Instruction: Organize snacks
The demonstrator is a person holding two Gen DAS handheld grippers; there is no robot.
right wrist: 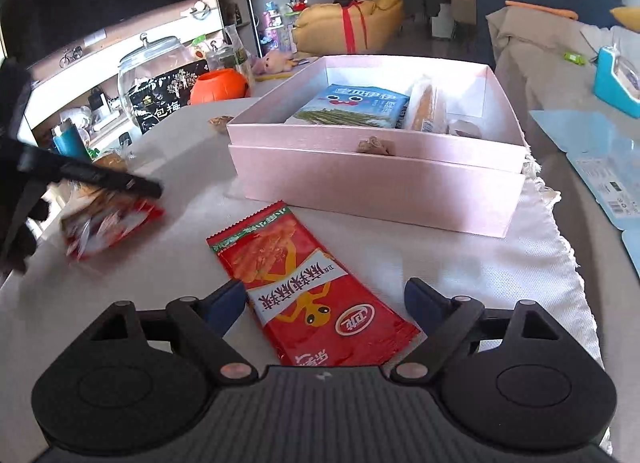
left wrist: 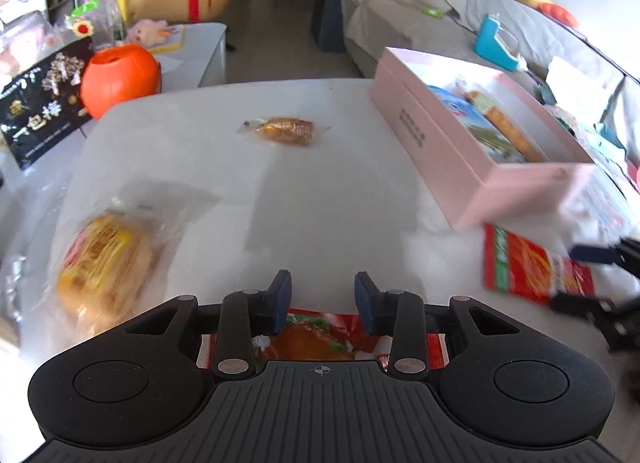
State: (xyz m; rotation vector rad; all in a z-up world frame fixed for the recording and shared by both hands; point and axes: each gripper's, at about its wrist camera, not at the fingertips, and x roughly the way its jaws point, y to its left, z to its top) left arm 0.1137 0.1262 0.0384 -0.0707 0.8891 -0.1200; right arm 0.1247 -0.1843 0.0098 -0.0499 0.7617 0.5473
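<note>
- Two wrist views cover this moment, left wrist first.
- Left wrist view: the left gripper (left wrist: 323,297) hangs over the white worktop (left wrist: 240,191), its jaws partly parted with a red snack packet (left wrist: 316,339) beneath and between them; whether the pads press on it cannot be told here.
- A blurred yellow bread bag (left wrist: 106,259) lies at the left of the worktop, and a small brown wrapped snack (left wrist: 284,130) lies farther off near the middle.
- The pink box (left wrist: 452,159) stands open at the right, with snacks inside.
- Just beside the box's near corner lies a red spicy-strip packet (left wrist: 532,267), flat on the worktop, with the right gripper (left wrist: 576,275) spread on either side of its end.
- An orange pumpkin pot (left wrist: 118,77) sits off the worktop's far left corner.
- Right wrist view: the right gripper (right wrist: 324,297) has its jaws released and wide; the red spicy-strip packet (right wrist: 308,295) lies flat between them, untouched by either pad.
- The pink box (right wrist: 380,179) stands just beyond the packet, holding a blue snack bag (right wrist: 356,105) and a long biscuit pack (right wrist: 430,107).
- At the left, the left gripper (right wrist: 104,179) is over the red snack packet (right wrist: 108,223), which looks crumpled and blurred; its jaws appear clenched on it.
</note>
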